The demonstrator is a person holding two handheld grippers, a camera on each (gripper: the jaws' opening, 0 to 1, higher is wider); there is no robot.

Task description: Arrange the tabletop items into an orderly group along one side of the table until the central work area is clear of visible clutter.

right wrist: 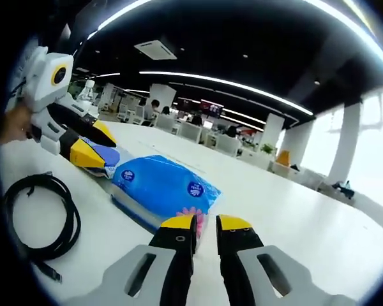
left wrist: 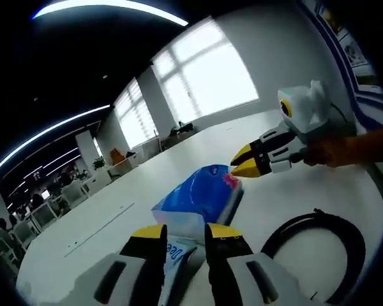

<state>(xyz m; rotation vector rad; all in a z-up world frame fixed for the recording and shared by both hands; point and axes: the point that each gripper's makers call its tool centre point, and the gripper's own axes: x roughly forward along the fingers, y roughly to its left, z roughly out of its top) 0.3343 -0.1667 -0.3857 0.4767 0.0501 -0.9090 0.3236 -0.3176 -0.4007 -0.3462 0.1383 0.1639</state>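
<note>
We work on a wide white table point(right wrist: 319, 223) in an open office, where a blue tissue pack point(right wrist: 159, 188) lies mid-frame and a black cable coil point(right wrist: 41, 220) at lower left, both seemingly yet to be grouped aside. Our left gripper point(left wrist: 186, 234) pinches the pack's near end, while the right gripper point(right wrist: 206, 224), jaws nearly together, touches its opposite end.

Open-plan office: rows of desks point(right wrist: 198, 131), chairs, ceiling strip lights point(right wrist: 230, 83).

The tissue pack's point(left wrist: 201, 201) near end is hidden behind the left tongs point(left wrist: 185, 237). Beside the pack, the cable point(left wrist: 319, 245) is cut off by the picture's edge. Far behind the pack, a bottle point(right wrist: 85, 93) is partly hidden by the left tongs' body.
</note>
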